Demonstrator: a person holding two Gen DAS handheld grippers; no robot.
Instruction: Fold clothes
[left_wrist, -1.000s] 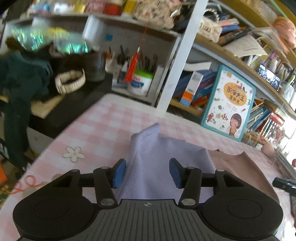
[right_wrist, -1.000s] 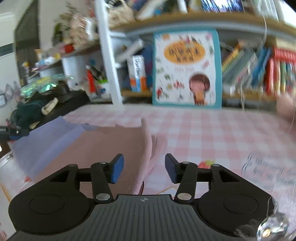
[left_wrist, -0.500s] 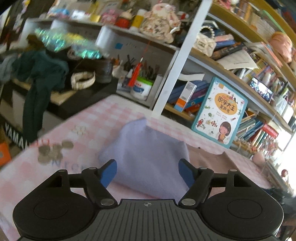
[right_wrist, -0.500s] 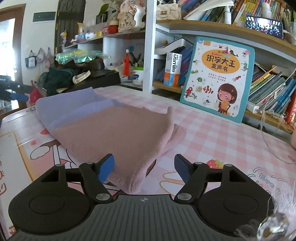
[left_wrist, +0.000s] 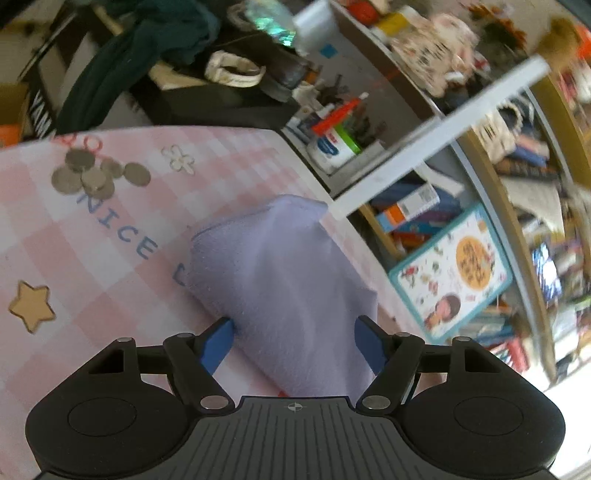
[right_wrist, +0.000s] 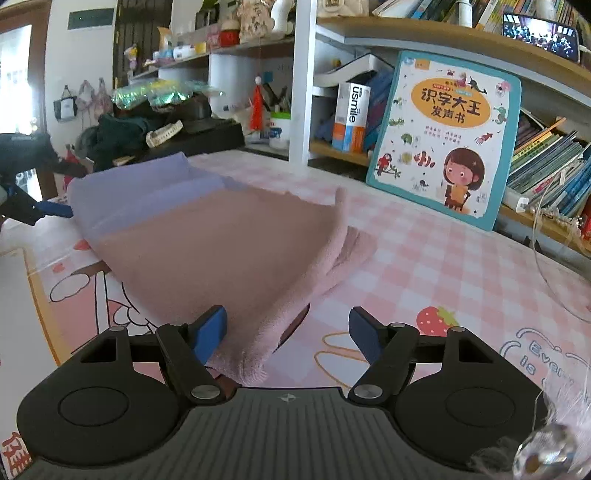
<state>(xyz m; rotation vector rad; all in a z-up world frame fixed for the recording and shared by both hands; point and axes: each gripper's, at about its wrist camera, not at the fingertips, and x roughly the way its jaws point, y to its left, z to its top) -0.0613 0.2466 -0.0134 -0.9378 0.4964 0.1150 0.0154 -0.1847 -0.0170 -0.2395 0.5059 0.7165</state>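
Observation:
A folded garment lies on the pink checked table cover (right_wrist: 424, 258). Its top layer is dusty pink (right_wrist: 229, 251) and its far part is lavender (right_wrist: 147, 184). In the left wrist view the lavender part (left_wrist: 288, 280) fills the middle. My left gripper (left_wrist: 294, 343) is open, its fingers either side of the lavender cloth's near end, gripping nothing. My right gripper (right_wrist: 287, 334) is open over the pink cloth's near folded corner, empty. The left gripper also shows at the left edge of the right wrist view (right_wrist: 26, 206).
A children's book (right_wrist: 443, 136) leans on the shelves behind the table. A white shelf post (right_wrist: 301, 81) stands at the back edge. A dark side unit with clothes and clutter (right_wrist: 155, 133) is at the far left. Several coins (left_wrist: 96, 175) lie on the cover.
Both grippers have opened wider and drawn back from the folded cloth. The left wrist view has tilted, now showing more of the table and coins.

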